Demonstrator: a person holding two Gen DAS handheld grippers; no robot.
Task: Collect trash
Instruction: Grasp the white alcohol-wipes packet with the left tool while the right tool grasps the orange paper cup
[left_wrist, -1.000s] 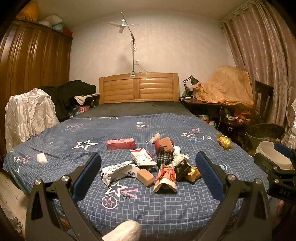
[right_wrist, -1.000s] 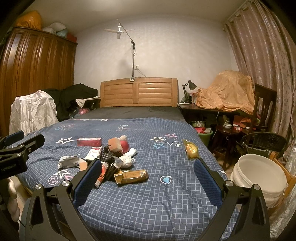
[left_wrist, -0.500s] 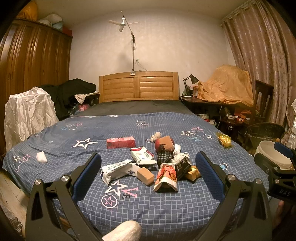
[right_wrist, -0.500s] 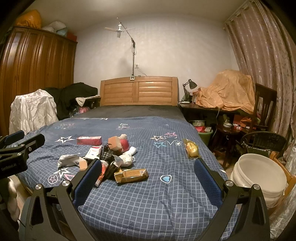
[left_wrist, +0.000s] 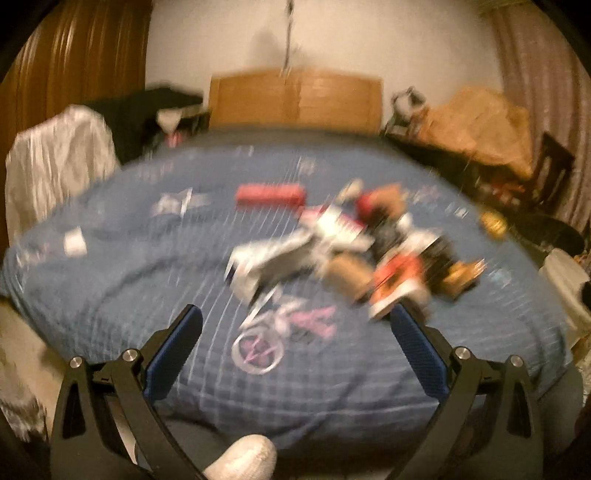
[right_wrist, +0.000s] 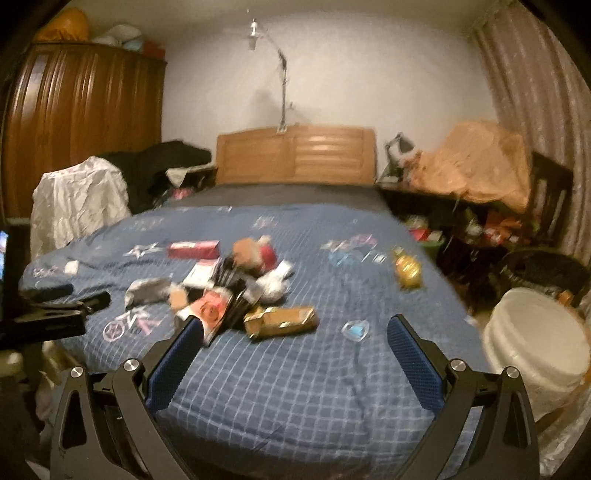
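Note:
A heap of trash (left_wrist: 354, 243) lies on the blue checked bedspread (left_wrist: 129, 280): white wrappers, a red box (left_wrist: 271, 195), an orange packet and small cartons, all blurred in the left wrist view. My left gripper (left_wrist: 295, 325) is open just short of the heap, nothing between its blue pads. The right wrist view shows the same heap (right_wrist: 236, 280), a gold carton (right_wrist: 282, 320) nearest, and a yellow packet (right_wrist: 406, 267) lying apart on the right. My right gripper (right_wrist: 293, 334) is open over the near bedspread. The left gripper's black body (right_wrist: 44, 314) shows at the left edge.
A white bucket (right_wrist: 535, 339) stands on the floor right of the bed, with a dark wire basket (right_wrist: 543, 273) behind it. A wooden headboard (right_wrist: 295, 155), a wardrobe (right_wrist: 77, 122) and a cluttered desk (right_wrist: 461, 206) ring the bed. A white scrap (left_wrist: 75, 242) lies far left.
Both cameras have pushed forward and tilted down toward the bed, so the heap looks closer. The left view is now motion-blurred. Both grippers stay open.

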